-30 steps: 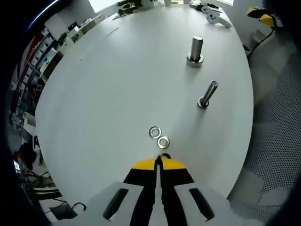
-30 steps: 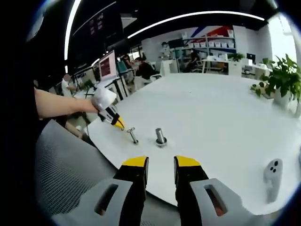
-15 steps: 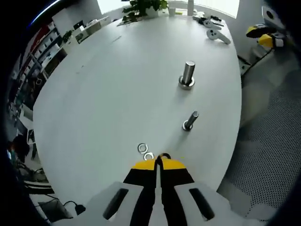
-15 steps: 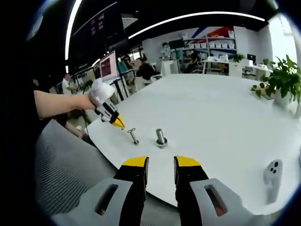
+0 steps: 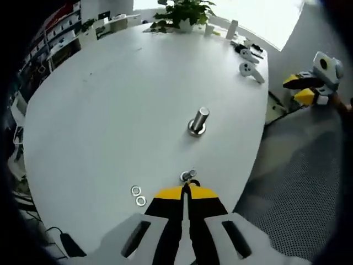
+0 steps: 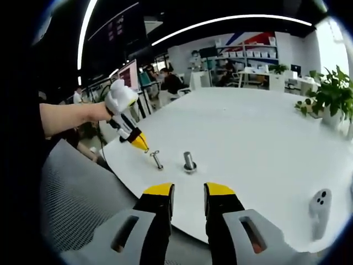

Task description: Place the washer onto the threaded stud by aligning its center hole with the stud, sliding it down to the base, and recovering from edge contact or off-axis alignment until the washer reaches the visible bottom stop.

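Hovering: the left claw (image 5: 186,190) hangs over the near edge of the table (image 5: 110,99), tips pressed together; whether a washer sits between them I cannot tell.
Table: white and round, spreading ahead of both claws and carrying all the parts.
Right claw (image 6: 188,194): jaws a narrow gap apart, holding nothing, parked back from the table rim, probably idle while the other works.
Thick post (image 5: 197,121): stands upright well ahead of the left tips, apparently a spare fixture.
Thin stud (image 5: 188,176): just ahead of the left tips, almost beneath them; from the right claw's view (image 6: 156,159) it lies just past the yellow tip, likely the target being lined up.
Washers (image 5: 138,196): two loose rings lie flat, touching, left of the left tips, within easy reach.
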A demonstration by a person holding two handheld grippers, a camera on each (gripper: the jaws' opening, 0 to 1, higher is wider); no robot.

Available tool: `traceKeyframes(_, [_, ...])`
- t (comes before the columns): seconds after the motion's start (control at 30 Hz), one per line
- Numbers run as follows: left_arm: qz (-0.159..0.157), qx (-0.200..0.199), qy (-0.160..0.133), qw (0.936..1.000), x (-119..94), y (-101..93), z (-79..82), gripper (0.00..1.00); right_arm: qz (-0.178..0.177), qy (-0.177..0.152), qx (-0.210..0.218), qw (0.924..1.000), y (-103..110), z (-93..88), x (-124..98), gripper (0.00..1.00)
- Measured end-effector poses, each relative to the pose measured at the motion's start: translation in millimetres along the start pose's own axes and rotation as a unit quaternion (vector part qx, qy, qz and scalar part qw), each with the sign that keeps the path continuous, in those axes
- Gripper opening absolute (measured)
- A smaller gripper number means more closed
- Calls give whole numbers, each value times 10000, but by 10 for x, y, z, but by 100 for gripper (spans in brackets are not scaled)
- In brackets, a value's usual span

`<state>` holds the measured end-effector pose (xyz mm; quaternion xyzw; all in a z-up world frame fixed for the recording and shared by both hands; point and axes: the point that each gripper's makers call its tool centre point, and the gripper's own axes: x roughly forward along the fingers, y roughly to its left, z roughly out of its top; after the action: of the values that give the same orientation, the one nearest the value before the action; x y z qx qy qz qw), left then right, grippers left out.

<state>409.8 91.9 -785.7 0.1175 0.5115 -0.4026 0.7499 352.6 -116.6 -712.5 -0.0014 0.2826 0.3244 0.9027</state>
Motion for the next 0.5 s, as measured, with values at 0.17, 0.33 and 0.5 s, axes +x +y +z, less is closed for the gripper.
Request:
traceKeyframes(0.17, [17,-179,53,9998,6,-41,54,0,10,7,-17,10000,5,3,4,24])
traceKeyframes(0.33, [57,-496,145,9986,49,-35,76,0,5,10,-22,10000,4,3,4,24])
traceKeyframes(0.5, [189,-628,272,9975,97,3,84,0,2,8,-20,10000,5,4,3,24])
